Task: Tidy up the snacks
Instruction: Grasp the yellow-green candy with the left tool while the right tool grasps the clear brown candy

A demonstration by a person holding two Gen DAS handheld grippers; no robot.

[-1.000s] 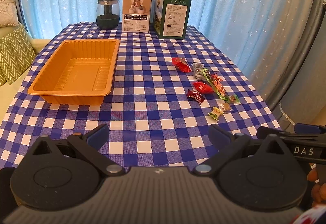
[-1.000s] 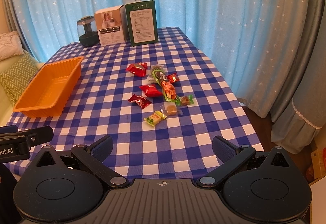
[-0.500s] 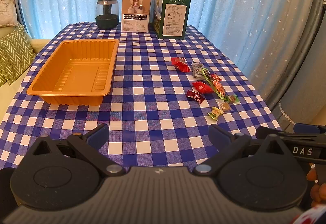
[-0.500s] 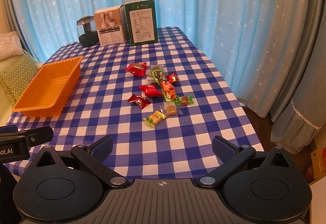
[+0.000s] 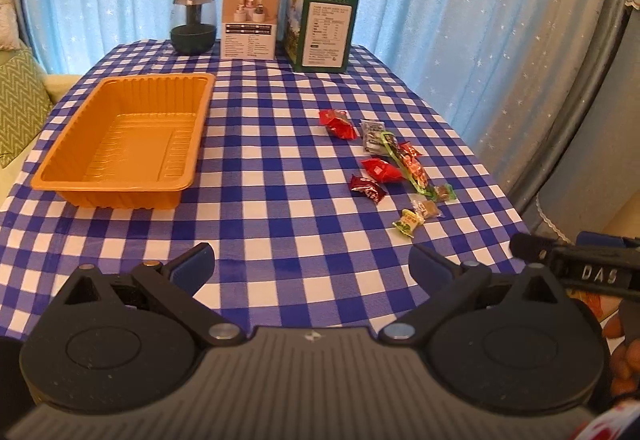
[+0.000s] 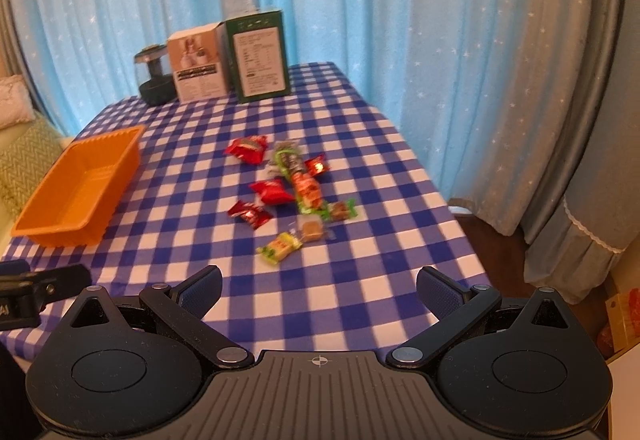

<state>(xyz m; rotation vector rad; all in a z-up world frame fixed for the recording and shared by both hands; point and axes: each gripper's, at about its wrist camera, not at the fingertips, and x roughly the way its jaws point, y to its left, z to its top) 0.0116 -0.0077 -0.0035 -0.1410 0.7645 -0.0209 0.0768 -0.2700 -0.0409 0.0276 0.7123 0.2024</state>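
A: What do the surface and room consist of?

B: A table under a blue-and-white checked tablecloth (image 5: 280,176) stands before pale blue star-print curtains (image 5: 440,20). An orange tray (image 5: 120,196), empty, sits near the table's left edge. A dark jar (image 5: 193,22), a white box (image 5: 250,26) and a green box (image 5: 324,30) line the far edge. The snacks (image 5: 390,170), small wrapped packets in red, green and yellow, lie scattered along the right edge, well apart from the tray.

A: What differs from the earlier frame?

B: The right wrist view has closed in on the snacks; they sit lower and larger in it. The left wrist view has shifted slightly. No item on the table has moved.

A: What is the tool state?

B: The left gripper (image 5: 312,266) has its fingers spread wide, holding nothing, above the near edge. The right gripper (image 6: 320,286) is likewise spread wide and empty, above the near right corner, short of the yellow-green packet (image 6: 280,247).
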